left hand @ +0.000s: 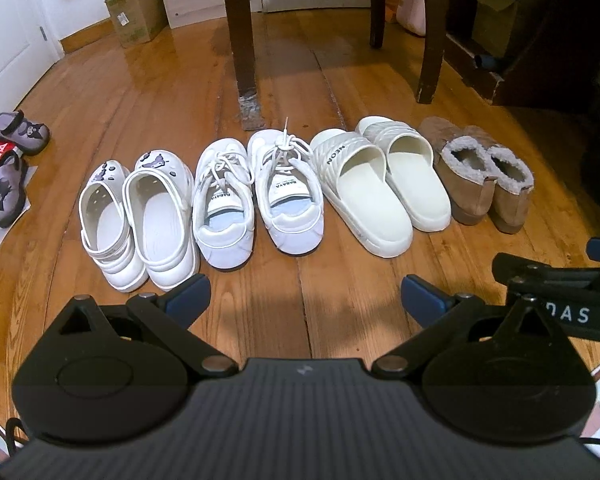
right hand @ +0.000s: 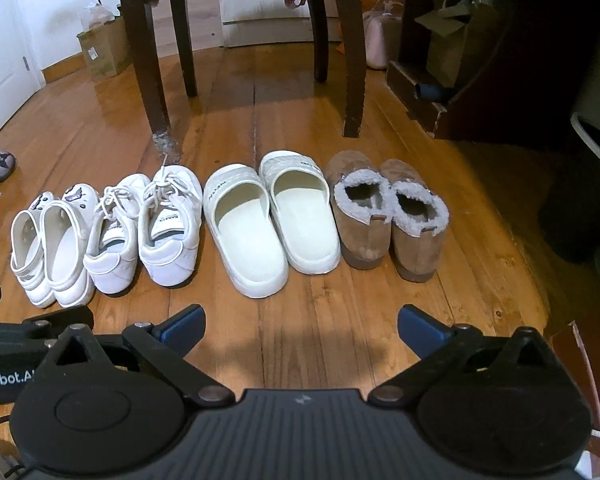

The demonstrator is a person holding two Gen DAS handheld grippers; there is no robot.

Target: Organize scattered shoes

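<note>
Four pairs stood lined up heel-first just ahead of the jaws: the white clogs (left hand: 136, 224), the white sneakers (left hand: 256, 200), the cream slides (left hand: 384, 188) and the brown fur-lined boots (left hand: 484, 176), each shoe tight beside its partner, and the row ran straight across the wood floor (left hand: 300, 280) in front of the dark chair (right hand: 236, 40)! That part looked done, by my read. What seemed left sat far off to the left of the left jaws: a pair of small purple sandals (left hand: 14, 164), apart from each other and well away from the row, lying by some papers. The left gripper (left hand: 306, 298) hung with its jaws spread wide and nothing between them, short of the sneakers. The right gripper (right hand: 300, 326) matched it, jaws wide apart and empty, short of the slides. A cardboard box (left hand: 134, 14) stood far beyond, against the wall.
</note>
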